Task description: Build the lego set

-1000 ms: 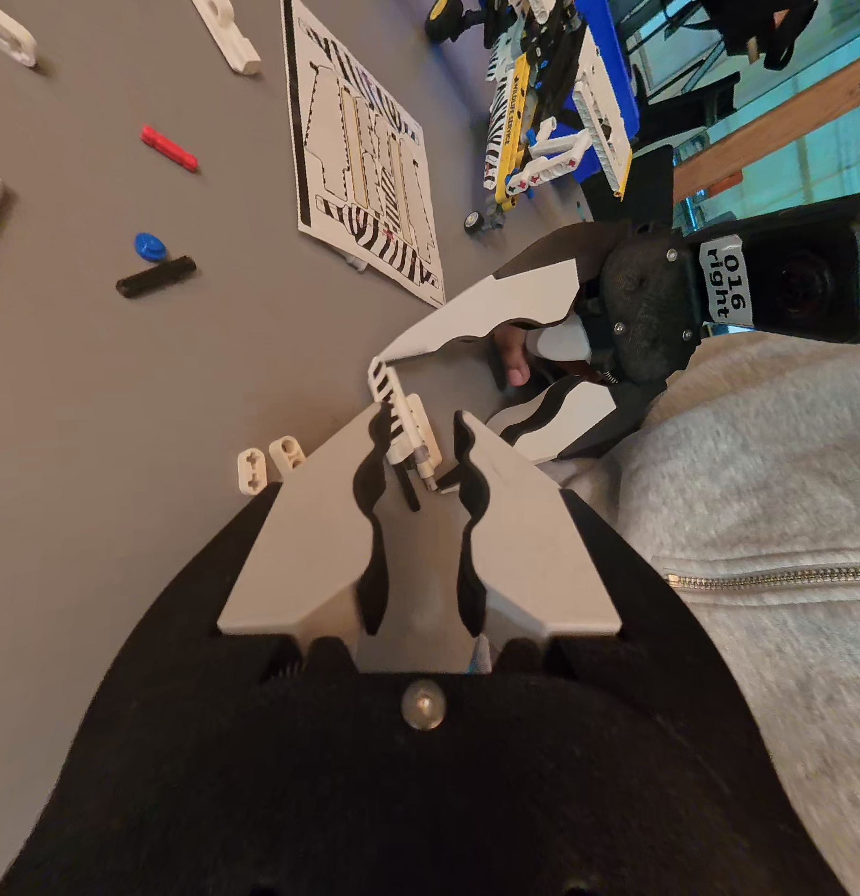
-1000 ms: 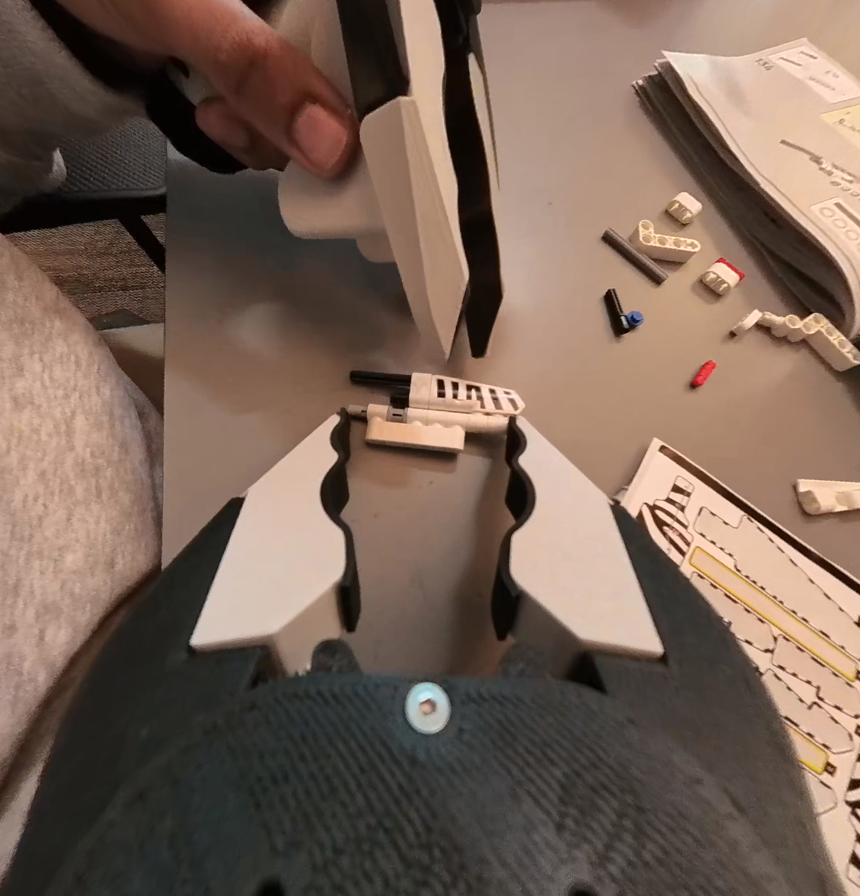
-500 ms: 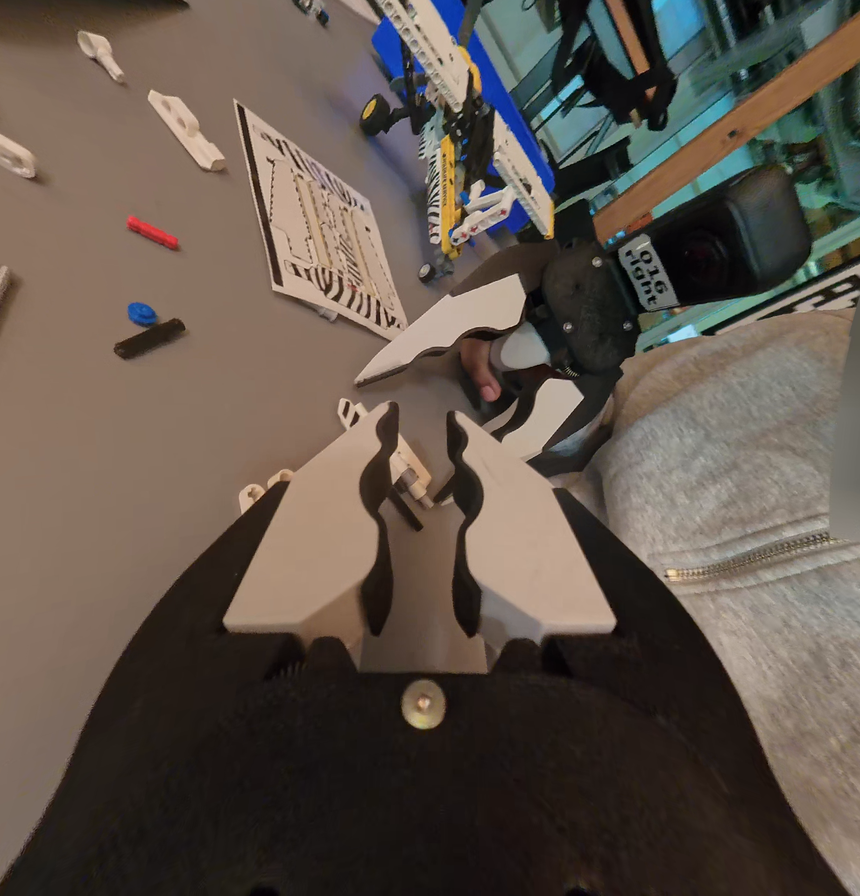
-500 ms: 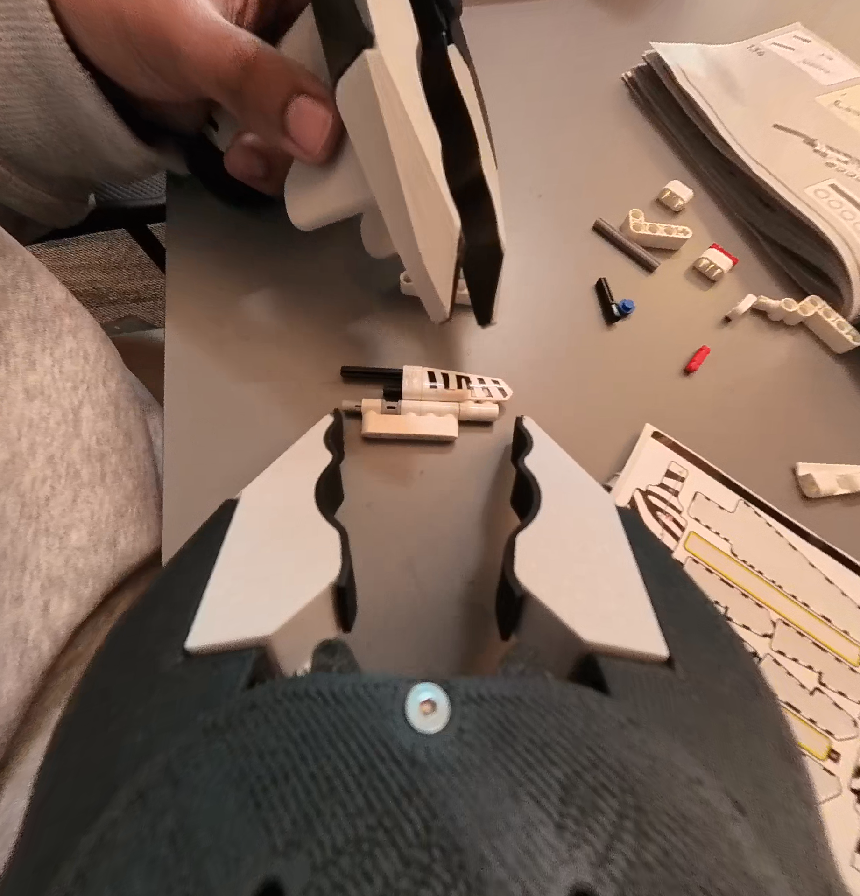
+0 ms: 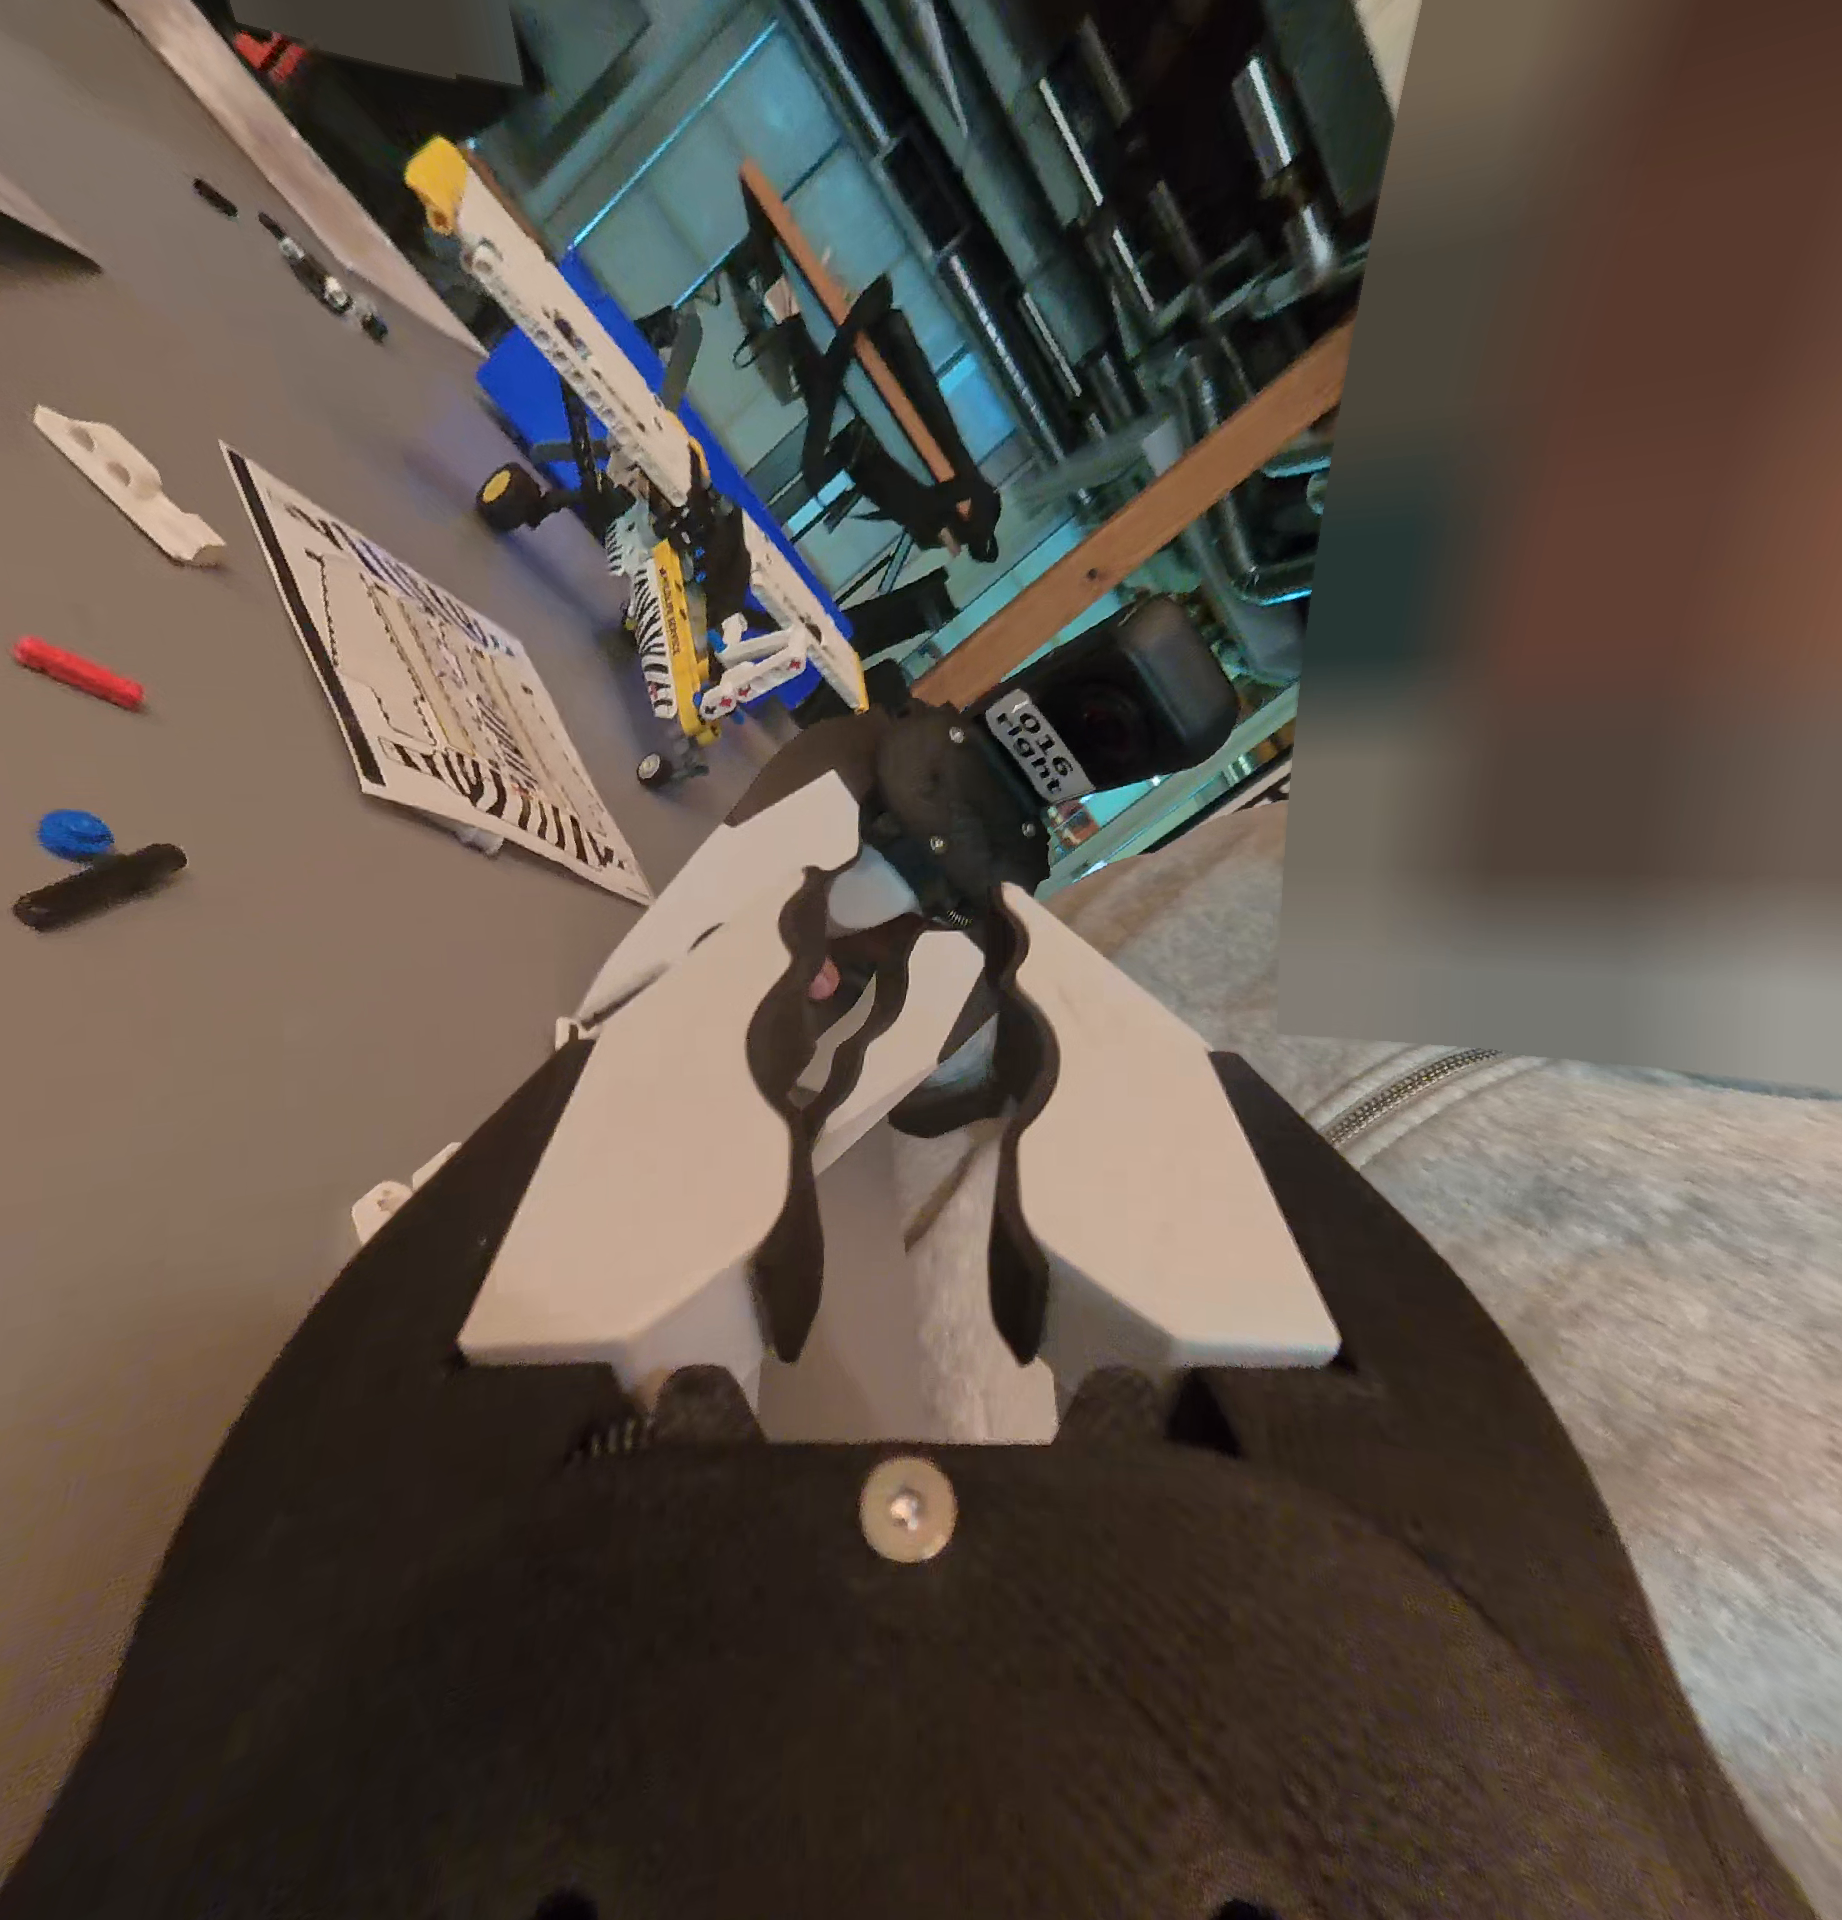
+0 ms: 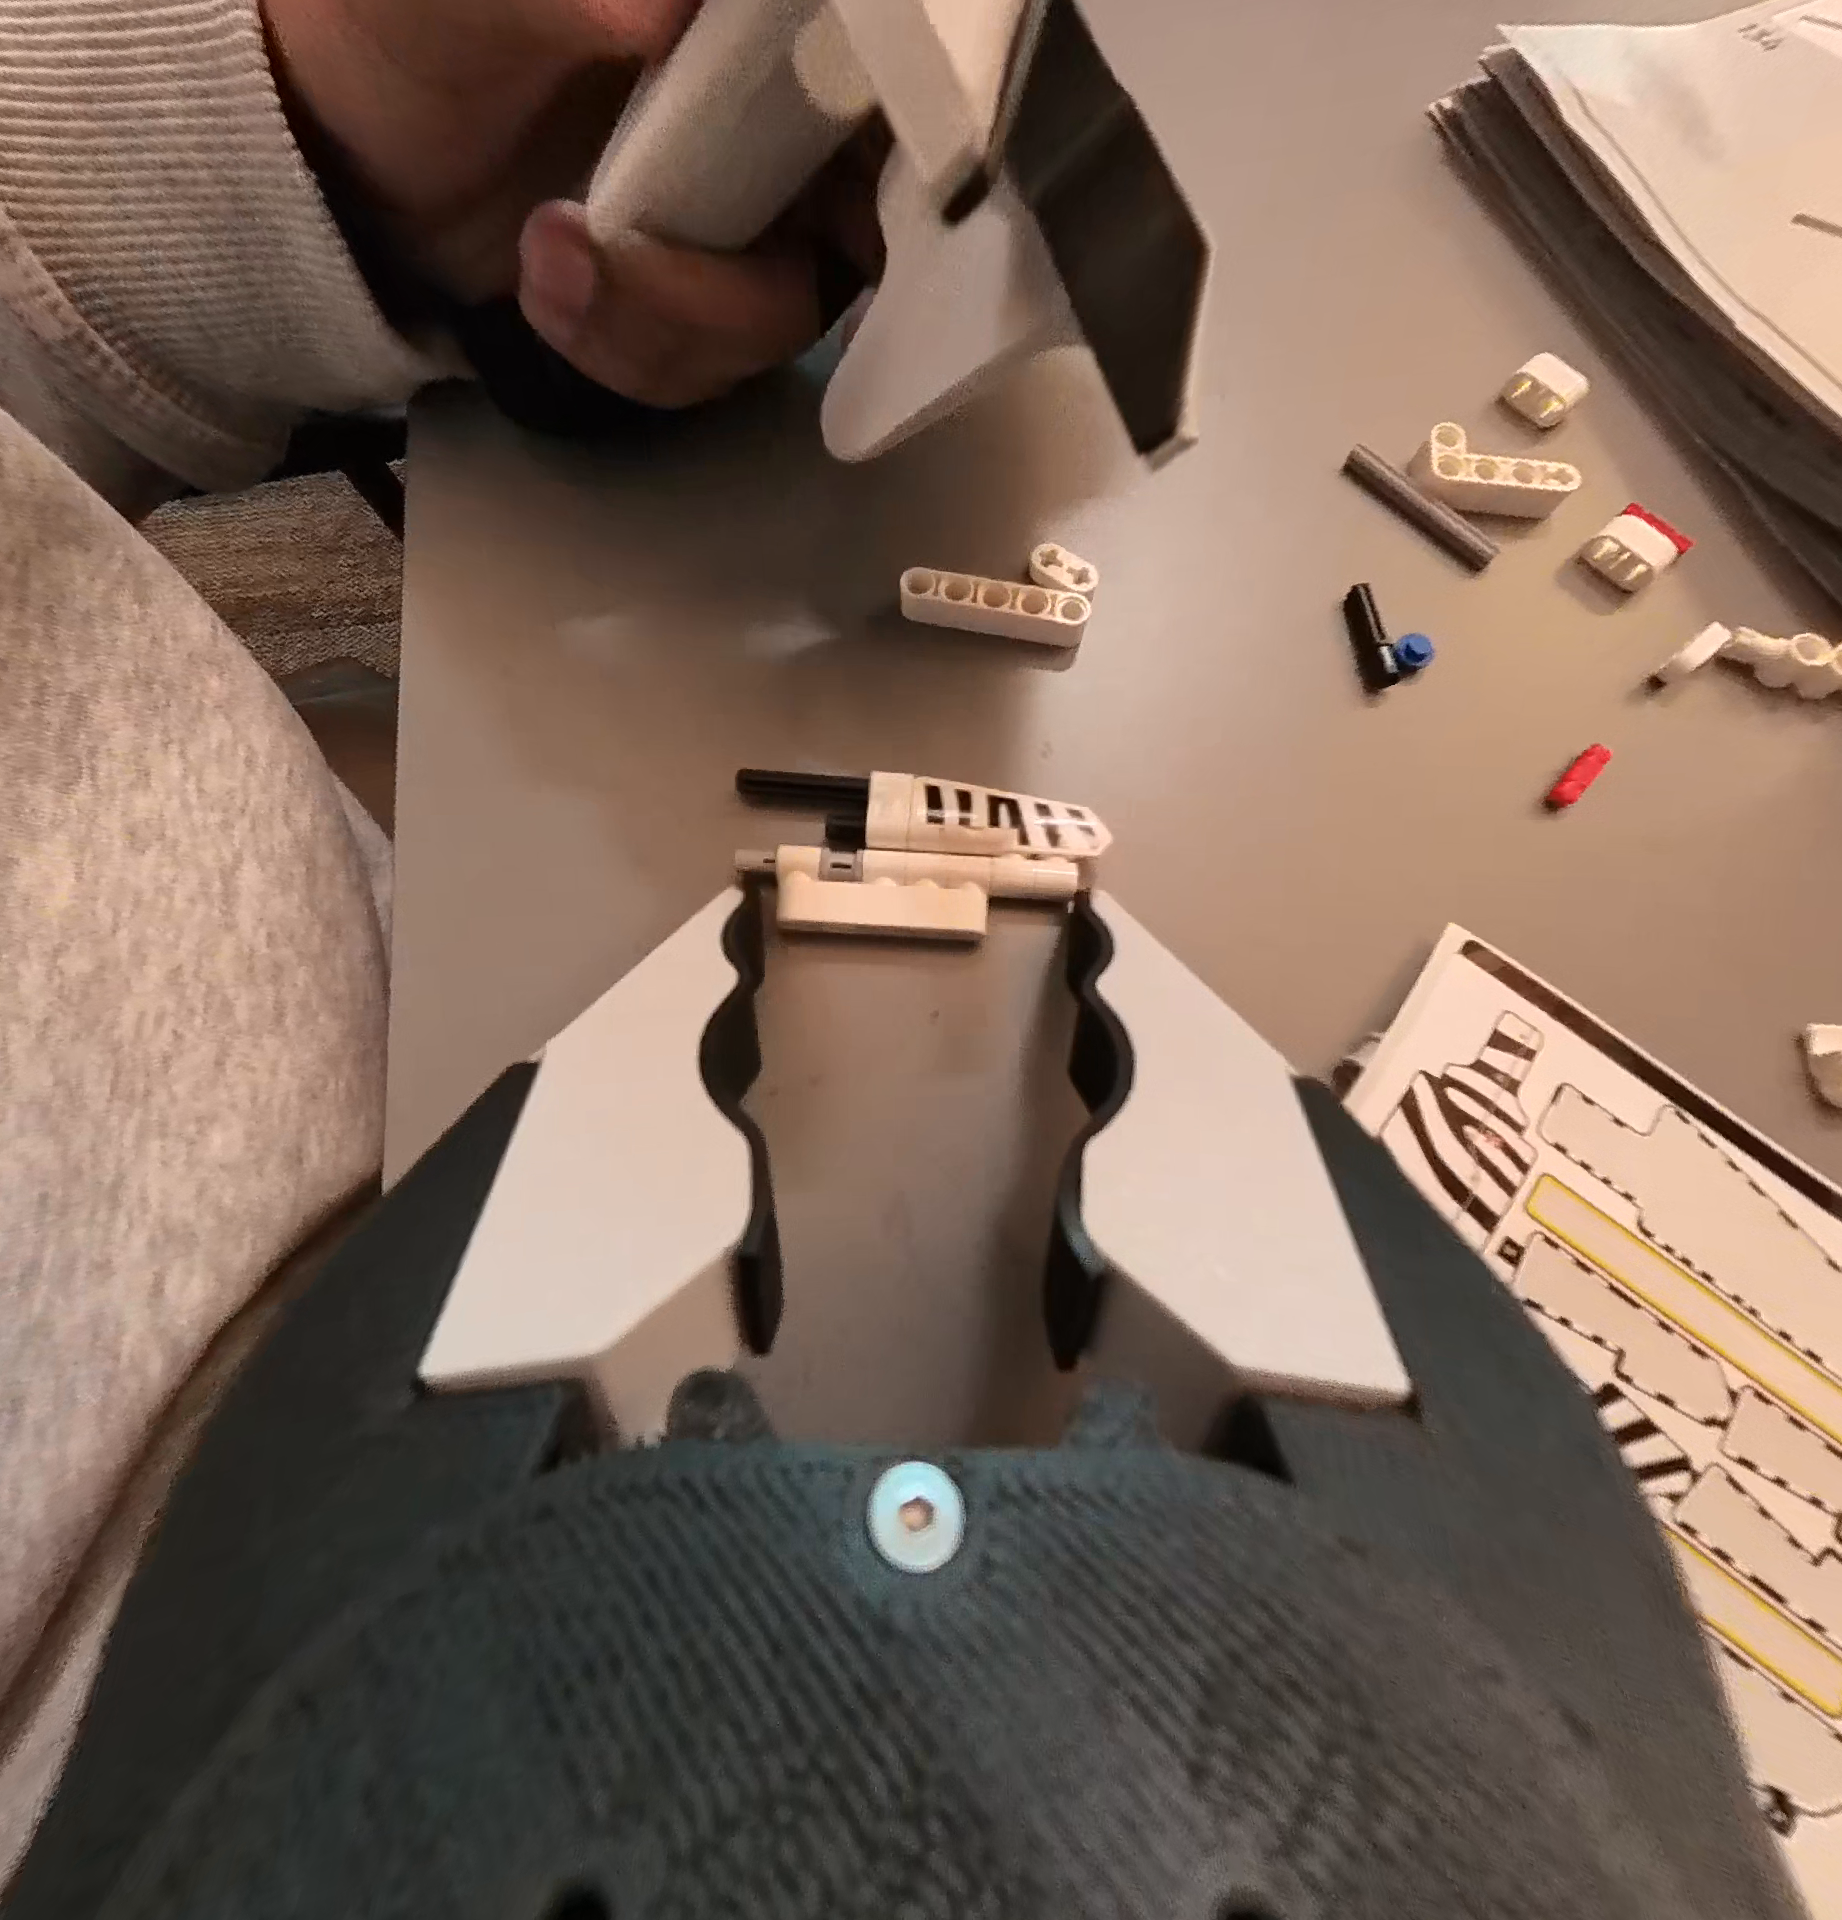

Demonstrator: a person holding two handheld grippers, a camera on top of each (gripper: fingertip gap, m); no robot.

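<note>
A small white lego assembly with a zebra-striped panel and a black axle lies on the grey table. My right gripper is open. Its fingertips flank the assembly's near edge, and I cannot see a firm grip. My left gripper is open and empty, raised off the table and tilted up. It also shows in the right wrist view, held by a hand above and beyond the assembly. In the left wrist view the assembly is hidden behind my own fingers, and one finger of the right gripper shows.
A white five-hole beam lies just past the assembly. Loose pieces lie right: an L-beam, a red pin, a black pin. A sticker sheet, booklets, a part-built model. The table edge is left. The left gripper's tips are roughly 9 cm from the right gripper's. Between my right fingertips and the black pin there is roughly 8 cm. Seen from the left wrist view as well.
My left gripper has lifted off the assembly and swung up and away, uncovering the white beam. My right gripper stayed by the assembly and its jaws narrowed a little.
</note>
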